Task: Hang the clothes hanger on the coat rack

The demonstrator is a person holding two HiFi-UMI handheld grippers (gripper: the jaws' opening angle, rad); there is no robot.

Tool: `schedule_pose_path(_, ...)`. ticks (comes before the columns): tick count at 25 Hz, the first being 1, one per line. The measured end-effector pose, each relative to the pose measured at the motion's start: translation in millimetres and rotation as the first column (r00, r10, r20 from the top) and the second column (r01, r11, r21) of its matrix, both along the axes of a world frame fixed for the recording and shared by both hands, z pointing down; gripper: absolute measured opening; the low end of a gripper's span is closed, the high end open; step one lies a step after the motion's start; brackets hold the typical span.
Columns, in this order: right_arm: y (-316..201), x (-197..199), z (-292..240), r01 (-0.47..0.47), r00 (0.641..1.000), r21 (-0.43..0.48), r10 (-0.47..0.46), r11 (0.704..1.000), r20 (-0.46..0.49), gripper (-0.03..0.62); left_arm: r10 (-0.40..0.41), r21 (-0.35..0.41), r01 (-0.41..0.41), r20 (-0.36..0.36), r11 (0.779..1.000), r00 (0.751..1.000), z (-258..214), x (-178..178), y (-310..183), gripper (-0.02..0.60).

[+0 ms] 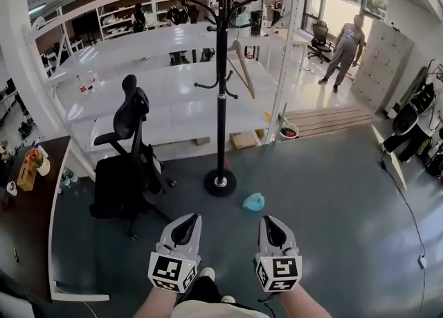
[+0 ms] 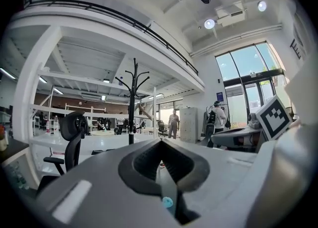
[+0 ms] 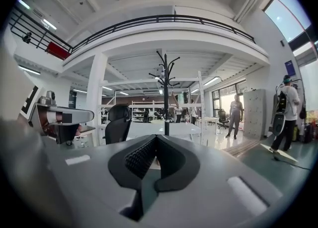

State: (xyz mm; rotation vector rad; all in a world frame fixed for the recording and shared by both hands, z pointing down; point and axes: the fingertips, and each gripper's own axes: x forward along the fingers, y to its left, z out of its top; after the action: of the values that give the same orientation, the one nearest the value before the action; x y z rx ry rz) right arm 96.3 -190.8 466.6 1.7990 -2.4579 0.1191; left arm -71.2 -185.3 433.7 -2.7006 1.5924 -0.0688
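Note:
The black coat rack (image 1: 221, 81) stands on the grey floor ahead of me, its round base (image 1: 220, 183) a short way beyond my grippers. A wooden clothes hanger (image 1: 243, 67) hangs tilted from one of its upper arms, on the right of the pole. Low in the head view, my left gripper (image 1: 189, 218) and right gripper (image 1: 270, 218) are side by side, both shut with nothing between the jaws and both pointing at the rack. The rack shows far off in the left gripper view (image 2: 131, 103) and in the right gripper view (image 3: 166, 98).
A black office chair (image 1: 128, 157) stands left of the rack. A blue crumpled thing (image 1: 253, 202) lies on the floor right of the base. White tables (image 1: 166, 95) are behind the rack. A person (image 1: 344, 50) stands at the far right. A cable (image 1: 408, 213) runs over the floor.

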Motion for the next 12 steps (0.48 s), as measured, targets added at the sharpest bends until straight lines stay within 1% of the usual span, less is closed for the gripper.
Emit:
schedule_pose_path(6, 25.6, -6.9, 3.1, 0.036, 0.999, -0.027, -0.035, 0.999, 0.026, 0.026, -0.021, 0.0, 0.021, 0.01, 1.0, 1.0, 1.3, -5.4, 25.8, 0.0)
schedule_pose_path(12, 35.8, -22.5, -4.9, 0.025, 1.0, -0.02, -0.025, 0.999, 0.015, 0.026, 0.001, 0.005, -0.001, 0.008, 1.0, 1.0, -2.7, -18.6, 30.8, 0.0)
